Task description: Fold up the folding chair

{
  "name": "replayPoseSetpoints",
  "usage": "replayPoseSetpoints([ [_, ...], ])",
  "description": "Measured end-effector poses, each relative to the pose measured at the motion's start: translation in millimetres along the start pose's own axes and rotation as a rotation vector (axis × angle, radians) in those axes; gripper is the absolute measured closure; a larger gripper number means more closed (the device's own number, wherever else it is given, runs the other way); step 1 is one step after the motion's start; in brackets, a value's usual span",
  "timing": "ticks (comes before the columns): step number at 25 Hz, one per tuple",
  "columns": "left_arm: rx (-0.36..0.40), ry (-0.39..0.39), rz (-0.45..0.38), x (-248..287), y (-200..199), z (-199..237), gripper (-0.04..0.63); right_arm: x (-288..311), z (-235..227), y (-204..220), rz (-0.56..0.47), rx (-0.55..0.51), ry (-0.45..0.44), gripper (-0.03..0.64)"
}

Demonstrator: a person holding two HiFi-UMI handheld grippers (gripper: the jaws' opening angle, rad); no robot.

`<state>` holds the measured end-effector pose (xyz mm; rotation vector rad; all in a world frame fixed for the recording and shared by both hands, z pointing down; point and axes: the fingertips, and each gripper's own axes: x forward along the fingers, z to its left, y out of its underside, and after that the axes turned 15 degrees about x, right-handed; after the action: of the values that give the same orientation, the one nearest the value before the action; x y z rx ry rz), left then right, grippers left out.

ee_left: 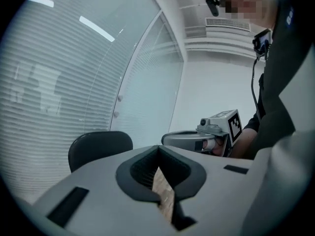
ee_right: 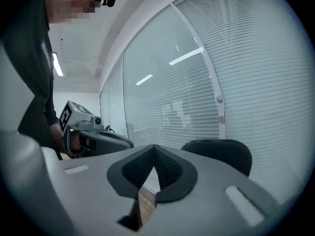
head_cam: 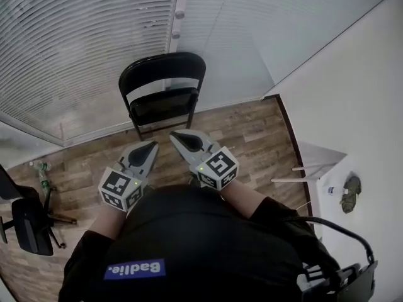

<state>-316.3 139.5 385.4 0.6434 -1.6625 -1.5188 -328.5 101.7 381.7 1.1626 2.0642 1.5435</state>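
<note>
Folding chair (head_cam: 162,93) stands open ahead of left tongs (head_cam: 150,146) and right tongs (head_cam: 177,136), both closed and empty; they likely must open, then grip its seat (head_cam: 165,104) squarely.

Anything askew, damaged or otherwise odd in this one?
Nothing stands out. The folding chair stands upright and unfolded by the blinds, with no damage visible. The left gripper and right gripper hang short of it, both shut on nothing.

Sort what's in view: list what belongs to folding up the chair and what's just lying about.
Job: folding chair, left gripper, right gripper, both with jaws shut and empty.
Lying about: bottles on the floor, office chair, greenish bundle.
</note>
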Motion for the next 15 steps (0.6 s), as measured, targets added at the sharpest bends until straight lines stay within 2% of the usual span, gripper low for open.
replayPoseSetpoints([
  [6, 0.055, -0.057, -0.075, 14, -41, -29, 0.592, -43, 5, -2, -0.028, 0.043, -0.063, 0.615],
  [11, 0.072, -0.069, -0.05, 19, -41, -49, 0.592, -57, -1, 8, -0.034, 0.094, -0.082, 0.615],
  [15, 0.043, -0.072, -0.029, 15, -32, -57, 0.592, -62, -2, 10, -0.036, 0.114, -0.079, 0.615],
])
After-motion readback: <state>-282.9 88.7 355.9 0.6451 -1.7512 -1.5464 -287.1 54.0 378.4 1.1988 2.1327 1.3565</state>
